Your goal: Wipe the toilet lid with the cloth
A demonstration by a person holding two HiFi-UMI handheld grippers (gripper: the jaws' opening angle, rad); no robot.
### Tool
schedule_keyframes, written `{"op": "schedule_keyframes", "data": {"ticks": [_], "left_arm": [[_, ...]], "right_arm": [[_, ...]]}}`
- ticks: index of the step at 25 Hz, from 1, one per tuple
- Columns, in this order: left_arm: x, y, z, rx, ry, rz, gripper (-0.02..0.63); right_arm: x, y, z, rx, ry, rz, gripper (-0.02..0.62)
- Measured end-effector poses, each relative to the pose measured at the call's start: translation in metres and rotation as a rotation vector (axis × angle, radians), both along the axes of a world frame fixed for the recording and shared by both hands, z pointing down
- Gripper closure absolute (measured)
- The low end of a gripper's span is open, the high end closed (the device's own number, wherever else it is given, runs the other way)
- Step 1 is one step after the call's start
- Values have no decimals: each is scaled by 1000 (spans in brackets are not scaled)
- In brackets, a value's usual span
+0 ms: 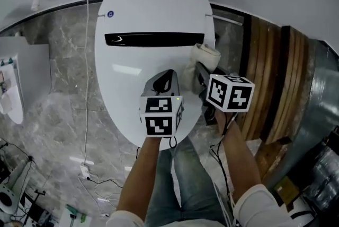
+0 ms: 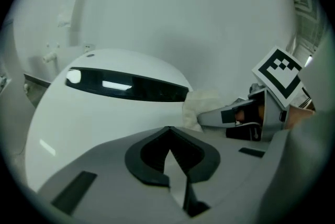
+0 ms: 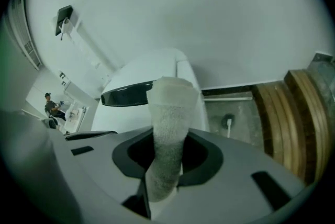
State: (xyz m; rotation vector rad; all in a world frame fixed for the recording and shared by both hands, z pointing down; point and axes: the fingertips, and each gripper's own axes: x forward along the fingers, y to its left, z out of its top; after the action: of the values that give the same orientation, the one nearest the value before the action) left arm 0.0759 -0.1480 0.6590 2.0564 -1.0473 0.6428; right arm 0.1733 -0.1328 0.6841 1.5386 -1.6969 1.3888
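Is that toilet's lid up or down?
Down: the toilet lid lies flat, its whole smooth white top facing up in the head view.

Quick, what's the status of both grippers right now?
Left gripper: jaws closed, empty, over the glossy white toilet lid.
Right gripper: jaws closed on the rolled off-white terry cloth.

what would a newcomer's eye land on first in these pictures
The big white toilet lid fills the centre of the head view, with a glossy black strip across its upper part. At its right edge the right gripper is shut on a pale cloth, beside the shut, empty left gripper.
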Motion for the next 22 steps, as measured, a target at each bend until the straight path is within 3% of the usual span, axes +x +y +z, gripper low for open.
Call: {"op": "schedule_keyframes", "data": {"ticks": [5,9,12,18,22], "left_arm": [[56,6,-1,9,17,97,592],[36,4,-8,17,4,39,592],[-16,3,-14,21,-30,-65,592],[-167,23,-11,-7,-117,-294,592],[-253,54,-10,-23,-153,-418,592]], "right_arm": [[42,13,3,-8,25,72,499],[29,8,-12,33,42,32,499],[-23,8,-19,48,-15,-51,499],[-183,19,-11,29,-146,-242,499],[-273,30,-4,5,-182,-335,499]]}}
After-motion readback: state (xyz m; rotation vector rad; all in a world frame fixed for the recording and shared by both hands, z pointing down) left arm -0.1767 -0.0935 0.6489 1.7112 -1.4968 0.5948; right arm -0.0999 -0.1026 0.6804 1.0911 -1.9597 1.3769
